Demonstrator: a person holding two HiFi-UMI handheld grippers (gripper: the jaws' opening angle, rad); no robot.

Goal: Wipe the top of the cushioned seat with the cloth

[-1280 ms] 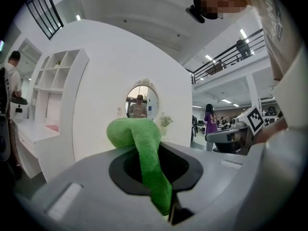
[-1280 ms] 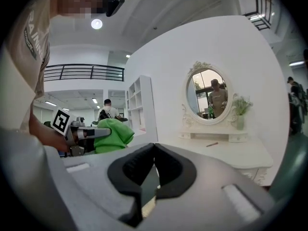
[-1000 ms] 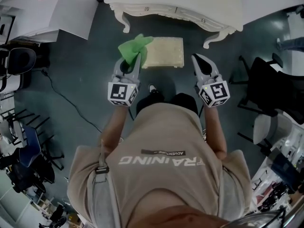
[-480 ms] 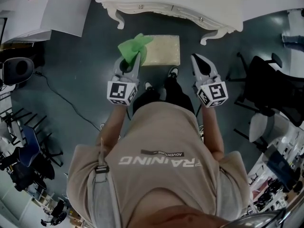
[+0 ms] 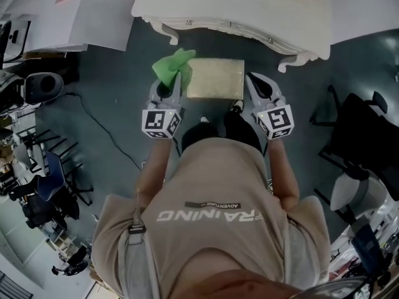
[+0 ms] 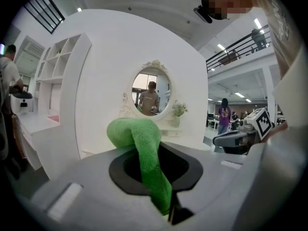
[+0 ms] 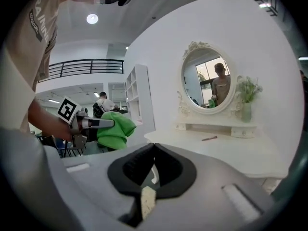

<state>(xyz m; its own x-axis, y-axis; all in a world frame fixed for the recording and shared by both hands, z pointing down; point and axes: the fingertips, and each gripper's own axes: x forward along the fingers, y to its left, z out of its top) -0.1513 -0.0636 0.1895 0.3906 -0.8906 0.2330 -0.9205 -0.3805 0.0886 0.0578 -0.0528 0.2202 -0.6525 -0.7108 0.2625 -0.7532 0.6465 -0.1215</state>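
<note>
Head view, steeply down over a person's beige shirt (image 5: 212,229): pale cushioned seat (image 5: 215,78) on dark floor (image 5: 106,98), just in front of a white dressing table (image 5: 230,8). Left gripper (image 5: 176,83) at the seat's left edge, jaws clamped on a bunched green cloth (image 5: 169,67) spilling past the seat's far left corner; contact with the cushion not discernible. Right gripper (image 5: 251,80) just beside the seat's right edge, jaws pressed together, nothing held. Left gripper view: cloth draped out between the jaws, oval mirror (image 6: 151,91) beyond.
</note>
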